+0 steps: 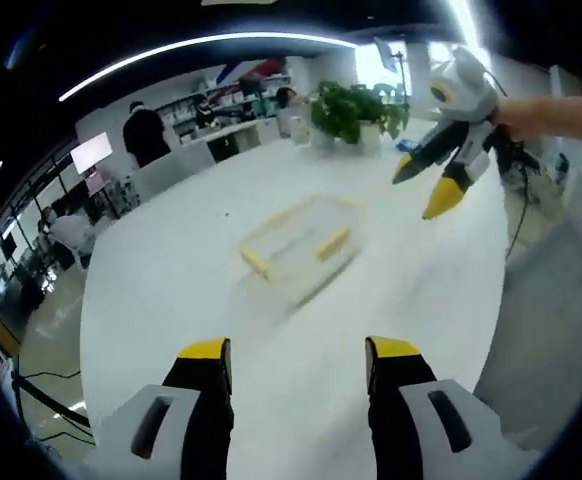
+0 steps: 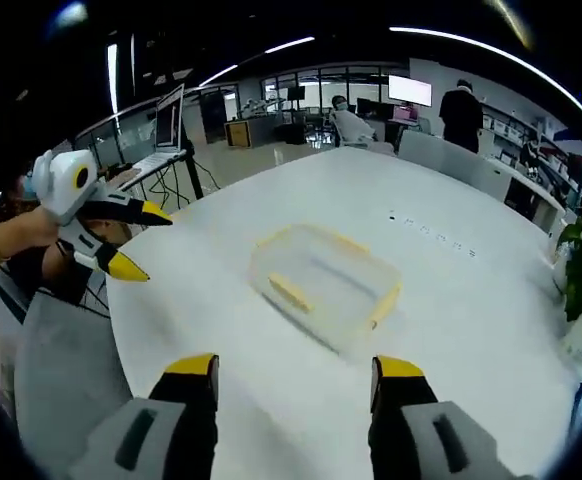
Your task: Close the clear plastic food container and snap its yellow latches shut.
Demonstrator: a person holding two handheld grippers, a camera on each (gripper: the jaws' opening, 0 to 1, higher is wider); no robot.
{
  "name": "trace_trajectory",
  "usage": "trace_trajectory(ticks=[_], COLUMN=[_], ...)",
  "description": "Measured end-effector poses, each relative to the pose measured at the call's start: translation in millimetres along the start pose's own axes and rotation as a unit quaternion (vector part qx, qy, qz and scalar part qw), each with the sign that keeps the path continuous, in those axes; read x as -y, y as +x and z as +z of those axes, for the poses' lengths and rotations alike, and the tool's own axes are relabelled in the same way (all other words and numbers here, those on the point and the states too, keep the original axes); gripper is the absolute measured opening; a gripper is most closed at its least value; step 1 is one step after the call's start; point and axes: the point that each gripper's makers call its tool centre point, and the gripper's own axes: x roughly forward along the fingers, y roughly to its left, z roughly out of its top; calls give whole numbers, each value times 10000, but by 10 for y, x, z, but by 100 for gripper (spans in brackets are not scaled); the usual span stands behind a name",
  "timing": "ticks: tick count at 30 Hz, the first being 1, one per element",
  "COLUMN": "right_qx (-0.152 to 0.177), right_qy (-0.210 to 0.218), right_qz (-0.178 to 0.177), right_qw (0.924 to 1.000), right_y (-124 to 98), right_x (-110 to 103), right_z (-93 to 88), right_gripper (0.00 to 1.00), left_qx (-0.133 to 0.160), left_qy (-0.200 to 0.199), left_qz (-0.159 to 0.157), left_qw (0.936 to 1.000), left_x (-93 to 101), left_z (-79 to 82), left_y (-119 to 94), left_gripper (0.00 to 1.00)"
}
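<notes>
**Container mid-table, both grippers held off it, jaws apart**

The clear plastic container (image 1: 298, 247) is seen lying flat near the middle of a white table (image 1: 171, 300), w/ nothing else just beside it. In the left gripper view it is blurred; yellow latches (image 1: 333, 243) are made out along its sides, one on the near-left corner, one on the right side, a paler strip along the far edge. Whether the lid is seated or the latches snapped cannot be told from either view.

Left gripper (image 1: 298, 362): yellow-tipped jaws are seen rising from the bottom of its own view, set wide apart, nothing between them, well short of the container. It is also seen in the right gripper view (image 2: 136, 240), at the left past the table edge, held in a hand (image 2: 16, 240), jaws spread, above a grey floor area.

Right gripper (image 2: 297, 380): jaws likewise spread, nothing gripped, container (image 2: 326, 285) ahead and apart from the tips. In the left gripper view it (image 1: 426, 190) is seen up right, held by a hand (image 1: 546, 115), jaws parted, in the air over the table's far-right part, not touching the container.

Bkgd: a potted plant (image 1: 356, 110) on the table's far side; office desks, monitors and several people beyond.
</notes>
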Motion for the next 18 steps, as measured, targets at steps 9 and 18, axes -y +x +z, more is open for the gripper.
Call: trace_trajectory(ticks=[9,18], right_qx=[191,442], right_qy=[305,633], right_qz=[-34,-211], right_qw=[9993,9968], right_y=[-289,-474], right_x=[-291,-465], right_z=[-247,-501], right_gripper=[62,74], left_qx=[549,440], left_qy=[-216,-508], left_qz=[266,137], left_qw=[9979,9976], left_x=[197,358], left_z=[52,-171], left_y=[-303,-448], left_gripper=[57,77])
